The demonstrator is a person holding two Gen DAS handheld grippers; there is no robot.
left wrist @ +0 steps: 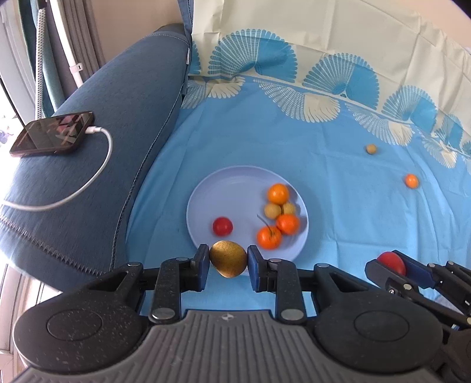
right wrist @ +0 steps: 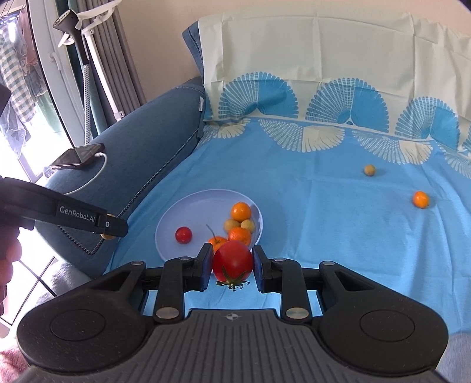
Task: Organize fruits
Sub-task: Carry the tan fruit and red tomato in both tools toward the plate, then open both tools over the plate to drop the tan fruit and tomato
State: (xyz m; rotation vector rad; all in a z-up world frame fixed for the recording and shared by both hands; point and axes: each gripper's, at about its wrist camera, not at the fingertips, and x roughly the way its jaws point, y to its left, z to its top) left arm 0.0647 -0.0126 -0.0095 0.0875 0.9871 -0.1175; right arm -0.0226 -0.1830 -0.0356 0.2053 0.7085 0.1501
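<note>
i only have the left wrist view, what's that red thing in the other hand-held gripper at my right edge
Observer: A red tomato with a green stem, clamped between the right hand-held gripper pads.
Operator: is it over the plate yet
Observer: Not quite; in the right wrist view it sits at the plate's near rim.
Operator: anything by the phone i can't see
Observer: Beyond the phone, a garment steamer stands on a white pole by the window.

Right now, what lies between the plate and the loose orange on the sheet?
Nothing: both wrist views show bare blue sheet between the plate and the loose orange.
</note>
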